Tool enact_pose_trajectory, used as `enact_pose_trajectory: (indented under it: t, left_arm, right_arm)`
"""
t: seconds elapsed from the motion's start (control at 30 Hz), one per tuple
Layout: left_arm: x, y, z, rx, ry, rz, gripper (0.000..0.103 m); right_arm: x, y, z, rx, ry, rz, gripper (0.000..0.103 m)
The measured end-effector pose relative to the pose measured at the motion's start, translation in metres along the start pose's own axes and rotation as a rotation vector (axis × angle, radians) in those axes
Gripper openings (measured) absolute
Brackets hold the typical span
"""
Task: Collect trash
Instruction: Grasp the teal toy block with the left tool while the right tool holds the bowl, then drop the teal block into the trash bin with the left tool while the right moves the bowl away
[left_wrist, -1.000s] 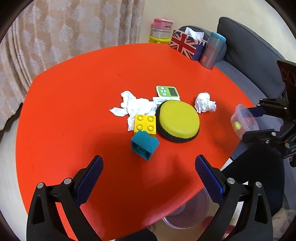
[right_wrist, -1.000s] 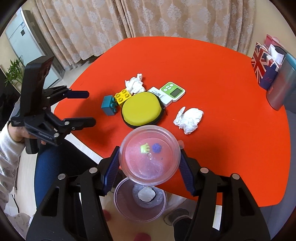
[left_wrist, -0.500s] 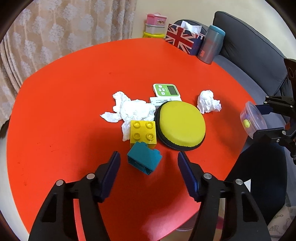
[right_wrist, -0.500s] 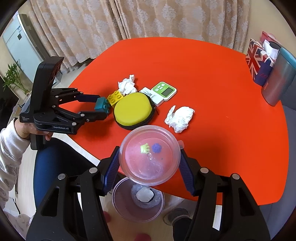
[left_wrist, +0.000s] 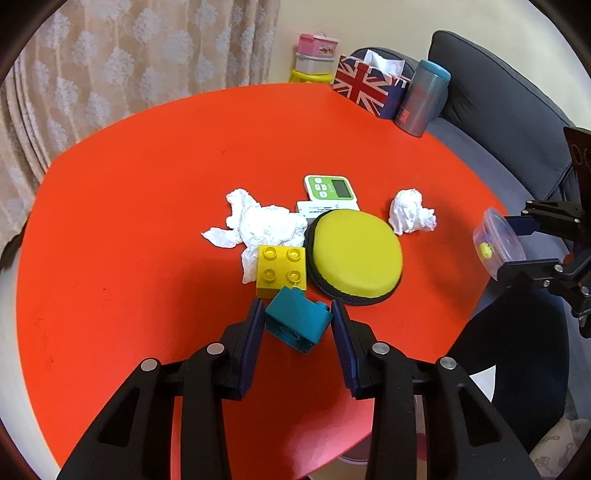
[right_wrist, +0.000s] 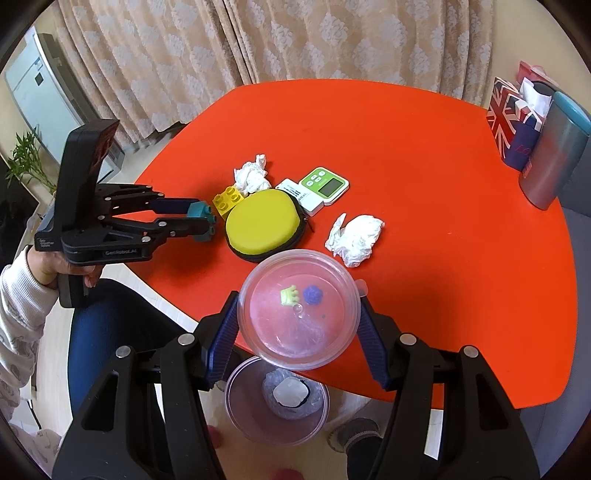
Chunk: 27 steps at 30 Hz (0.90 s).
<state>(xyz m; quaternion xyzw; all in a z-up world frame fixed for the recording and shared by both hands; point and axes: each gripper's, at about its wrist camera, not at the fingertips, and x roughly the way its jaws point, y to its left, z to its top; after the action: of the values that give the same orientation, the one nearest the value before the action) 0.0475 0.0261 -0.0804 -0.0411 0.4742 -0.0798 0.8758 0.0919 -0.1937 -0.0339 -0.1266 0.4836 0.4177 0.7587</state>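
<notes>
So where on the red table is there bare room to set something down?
Bare: the wide stretch of red table between the green timer and the flag tissue box, also the curtain-side half. Crowded: the middle, around the yellow case.

Lighting/quality, both wrist views: you get bright, even indoor light, colours strong. Curtains (right_wrist: 229, 48) glow w/ soft daylight behind. Red table (left_wrist: 129, 206) shows soft shadow near your left gripper (left_wrist: 298, 317), no hard glare. Clear lid (right_wrist: 299, 308) carries faint reflections. Heavy fisheye: table edge bows, black vignette in corners. Focus sharp centre, slightly soft twd rim. No motion blur.
</notes>
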Motion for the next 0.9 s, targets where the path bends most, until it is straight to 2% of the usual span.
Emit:
enact_pose_trajectory:
  t: [0.2, 0.43, 0.9]
  left_arm:
    - [-0.023, -0.014, -0.001, -0.008, -0.035, 0.013, 0.036]
    - [-0.047, -0.046, -0.010, 0.012, -0.053, -0.014, 0.036]
    - [-0.063, -0.087, -0.046, 0.033, -0.041, -0.040, 0.036]
  right_arm:
    - [-0.010, -0.002, -0.002, 0.001, -0.026, 0.002, 0.060]
    - [-0.025, 0.002, -0.009, -0.017, -0.053, 0.002, 0.060]
    - [-0.043, 0.023, -0.056, -0.071, -0.025, 0.040, 0.060]
